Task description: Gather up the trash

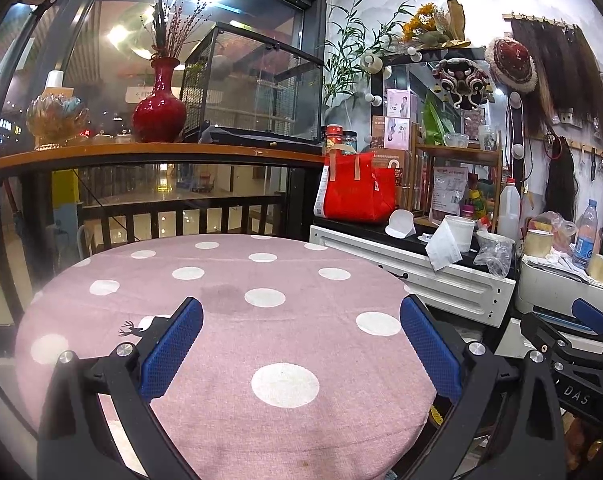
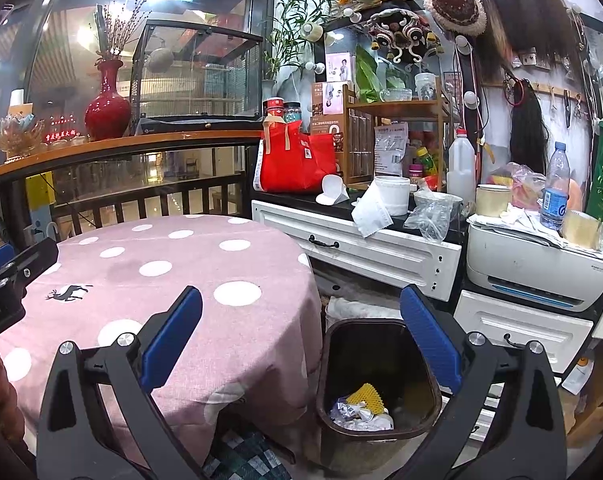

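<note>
L gripper [image 1: 301, 344] hangs over the near part of the round table [image 1: 229, 412], fingers spread wide w/ nothing between them, only pink polka-dot cloth below. R gripper [image 2: 301, 344] is likewise wide open & empty, over the gap between table edge and the dark trash bin [image 2: 329, 364] on the floor just right of the table. Inside the bin: crumpled white wrappers [image 2: 361, 416] w/ a yellow mesh piece [image 2: 366, 395] on top, at the bottom near its front wall. R gripper's body also shows at the right edge of the left wrist view; L gripper's at the left edge of the right wrist view.

Tabletop: a small deer print [image 2: 68, 292] and a darker stain [image 1: 225, 298] towards the middle.

Further back, right: white cabinet [image 2: 381, 252] w/ dark top carrying a tissue [image 2: 370, 210], white tub [image 2: 392, 194], crinkled clear plastic bag [image 2: 431, 216], red bag [image 2: 293, 160]. A printer [image 2: 533, 276] sits right of that w/ a water bottle [image 2: 555, 186] on it.

Far back: wooden ledge w/ red vase [image 1: 159, 104] and a glass case [image 1: 253, 84] beside it.
</note>
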{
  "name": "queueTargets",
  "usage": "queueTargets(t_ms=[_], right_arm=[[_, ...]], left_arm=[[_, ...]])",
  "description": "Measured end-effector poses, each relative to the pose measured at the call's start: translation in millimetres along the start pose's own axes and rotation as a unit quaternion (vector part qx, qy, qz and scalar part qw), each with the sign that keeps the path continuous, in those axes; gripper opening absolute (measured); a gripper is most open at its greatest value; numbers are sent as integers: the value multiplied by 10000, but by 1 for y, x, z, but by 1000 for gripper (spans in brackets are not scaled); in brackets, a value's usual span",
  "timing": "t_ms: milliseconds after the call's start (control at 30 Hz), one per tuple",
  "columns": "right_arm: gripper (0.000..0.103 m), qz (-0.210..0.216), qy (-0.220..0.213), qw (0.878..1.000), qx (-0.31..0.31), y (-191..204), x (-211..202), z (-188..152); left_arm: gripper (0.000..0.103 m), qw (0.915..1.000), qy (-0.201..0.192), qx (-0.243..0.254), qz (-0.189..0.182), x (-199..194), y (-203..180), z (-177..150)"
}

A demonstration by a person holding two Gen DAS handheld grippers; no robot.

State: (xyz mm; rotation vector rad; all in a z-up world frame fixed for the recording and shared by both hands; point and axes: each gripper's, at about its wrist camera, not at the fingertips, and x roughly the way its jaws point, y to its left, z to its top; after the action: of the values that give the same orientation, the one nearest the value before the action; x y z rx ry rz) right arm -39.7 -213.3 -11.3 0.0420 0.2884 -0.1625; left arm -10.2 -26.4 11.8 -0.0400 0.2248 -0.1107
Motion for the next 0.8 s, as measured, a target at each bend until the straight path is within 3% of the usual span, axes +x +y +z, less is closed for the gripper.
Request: queueTargets(t_ms=[800], right_arm=[[98, 12, 18, 10000, -1, 1, 1, -1]], left_arm=[[97, 10000, 26, 1, 1, 0, 1, 1]])
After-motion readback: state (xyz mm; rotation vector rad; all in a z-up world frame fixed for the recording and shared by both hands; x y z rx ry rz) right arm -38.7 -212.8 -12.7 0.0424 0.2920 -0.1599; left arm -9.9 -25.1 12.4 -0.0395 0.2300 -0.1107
